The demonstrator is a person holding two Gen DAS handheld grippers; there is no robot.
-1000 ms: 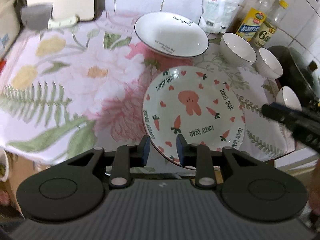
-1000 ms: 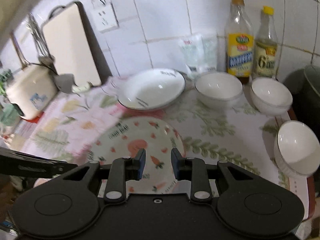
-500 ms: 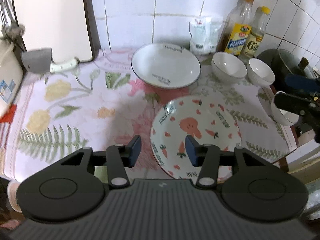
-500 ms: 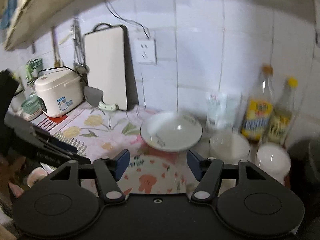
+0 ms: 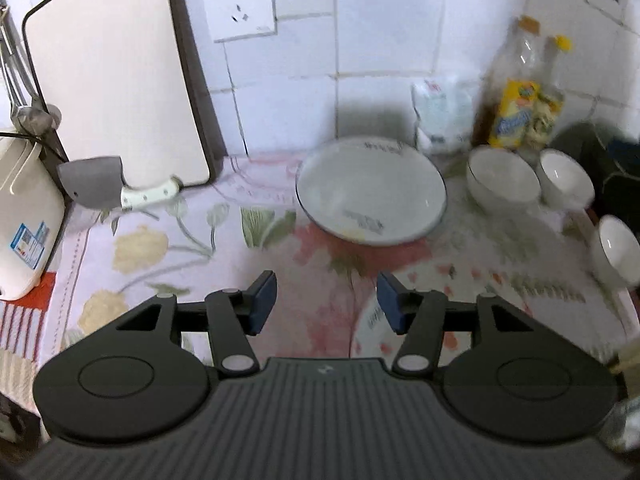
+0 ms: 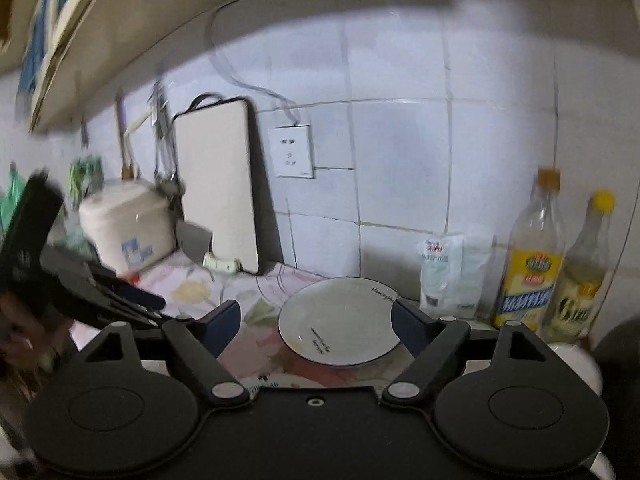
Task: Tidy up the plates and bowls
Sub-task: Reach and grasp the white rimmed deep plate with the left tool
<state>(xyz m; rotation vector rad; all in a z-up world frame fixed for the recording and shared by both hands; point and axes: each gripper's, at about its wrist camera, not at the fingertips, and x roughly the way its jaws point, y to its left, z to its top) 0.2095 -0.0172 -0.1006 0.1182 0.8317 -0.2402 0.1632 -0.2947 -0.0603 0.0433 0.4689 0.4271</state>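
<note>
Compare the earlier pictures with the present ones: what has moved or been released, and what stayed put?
Both grippers, left and right, have let go of the patterned plate and lifted away, jaws opening and empty. The plate, the white dish and three small bowls remain on the floral cloth.

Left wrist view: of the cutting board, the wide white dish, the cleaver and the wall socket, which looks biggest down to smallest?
1. Cutting board
2. Wide white dish
3. Cleaver
4. Wall socket

The cleaver and socket look close in size, and the fisheye bends shapes near the edges, so that pair is unsure.
</note>
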